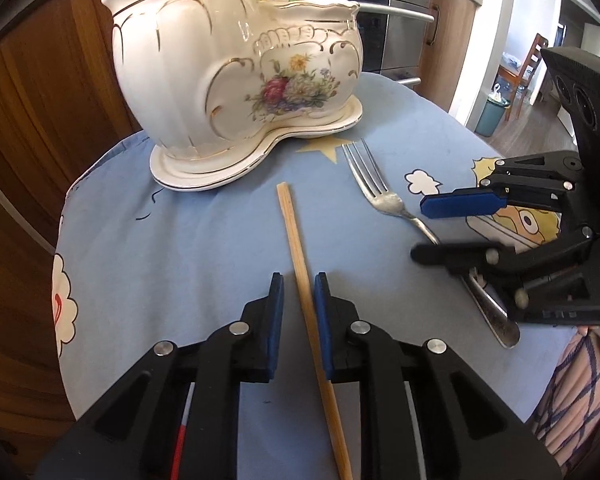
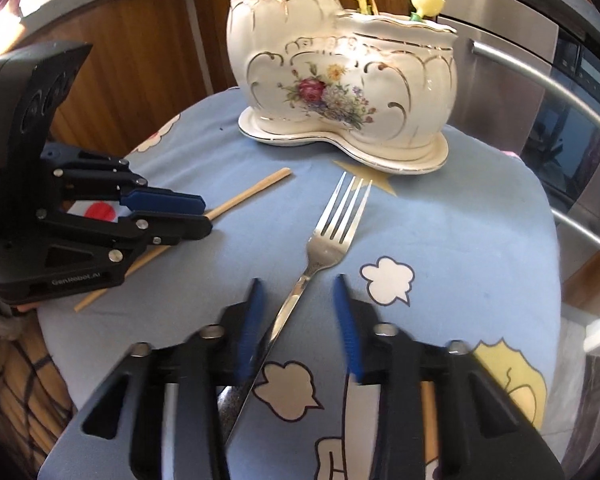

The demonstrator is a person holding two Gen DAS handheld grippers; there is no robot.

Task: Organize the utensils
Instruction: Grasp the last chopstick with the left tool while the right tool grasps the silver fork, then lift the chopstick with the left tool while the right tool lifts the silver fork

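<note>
Both utensils lie lengthwise — fork [image 2: 332,236], chopstick [image 1: 300,256] — toward holder [image 1: 236,68].

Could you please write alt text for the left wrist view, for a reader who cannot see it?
The left gripper has its open jaws on either side of a wooden chopstick lying on a blue cartoon-print tablecloth. To the right, the right gripper straddles a metal fork. Behind stands a white floral ceramic utensil holder.

light: bright daylight | glare: top-left, right view | blur: slight | edges: fisheye-bent, dark-vignetted
</note>
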